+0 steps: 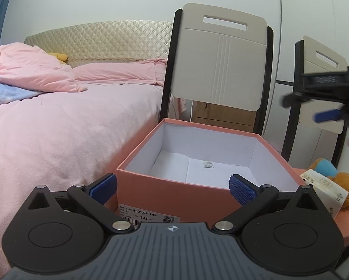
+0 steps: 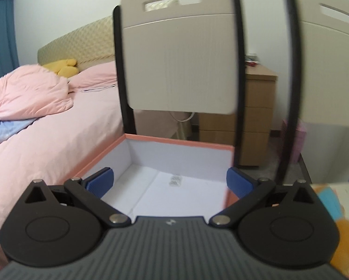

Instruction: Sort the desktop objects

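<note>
Right now both grippers hang spread wide and empty over the open pink shoebox [image 1: 172, 187]: the left gripper [image 1: 172, 190] at its near wall, the right gripper [image 2: 169, 183] above its white floor, a plush toy [image 1: 337, 175] just beside the box.

I am reading a white label [image 1: 148, 214] on the near wall of the pink shoebox [image 1: 174, 186], at 6 o'clock in my left wrist view: "80015" and "245", above a barcode. Print on the small packet [image 1: 207, 164] inside is showing too small to read.
</note>
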A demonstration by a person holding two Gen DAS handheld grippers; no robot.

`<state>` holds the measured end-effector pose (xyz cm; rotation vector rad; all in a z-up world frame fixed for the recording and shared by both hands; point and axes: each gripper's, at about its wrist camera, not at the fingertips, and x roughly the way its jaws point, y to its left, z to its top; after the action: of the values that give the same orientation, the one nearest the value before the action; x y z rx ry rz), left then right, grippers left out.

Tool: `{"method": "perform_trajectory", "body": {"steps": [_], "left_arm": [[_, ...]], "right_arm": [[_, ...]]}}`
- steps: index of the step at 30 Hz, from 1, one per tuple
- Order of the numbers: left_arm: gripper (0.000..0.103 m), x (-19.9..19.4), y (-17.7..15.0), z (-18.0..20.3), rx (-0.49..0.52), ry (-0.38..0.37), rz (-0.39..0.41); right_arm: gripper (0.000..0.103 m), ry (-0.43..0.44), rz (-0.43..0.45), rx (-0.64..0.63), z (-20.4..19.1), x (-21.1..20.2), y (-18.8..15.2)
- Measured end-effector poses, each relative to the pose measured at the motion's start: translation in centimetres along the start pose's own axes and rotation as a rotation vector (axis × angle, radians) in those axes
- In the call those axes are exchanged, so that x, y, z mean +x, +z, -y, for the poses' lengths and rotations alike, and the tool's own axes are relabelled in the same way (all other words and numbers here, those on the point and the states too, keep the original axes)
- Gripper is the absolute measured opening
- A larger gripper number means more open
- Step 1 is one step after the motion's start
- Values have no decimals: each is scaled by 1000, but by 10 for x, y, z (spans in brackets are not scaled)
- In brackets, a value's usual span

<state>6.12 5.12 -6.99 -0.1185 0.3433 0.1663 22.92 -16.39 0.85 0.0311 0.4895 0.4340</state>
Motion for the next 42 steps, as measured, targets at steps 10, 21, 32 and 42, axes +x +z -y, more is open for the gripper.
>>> {"method": "perform_trajectory", "body": {"steps": [10,21,32,42], "left_arm": [[103,-6,-7,12,40,-31,37],[103,-10,-20,34,96,-78,64],[103,-8,-31,51,109,-120,71],[103,-6,-26,77,250,-209,63]], "right_arm": [[103,-65,126,17,27,-74,-62],[103,-140,204,131,36,-114,-137],[103,-182,148,165,46,-123,-157],[103,-215,166,170,52,-133,-158]]}}
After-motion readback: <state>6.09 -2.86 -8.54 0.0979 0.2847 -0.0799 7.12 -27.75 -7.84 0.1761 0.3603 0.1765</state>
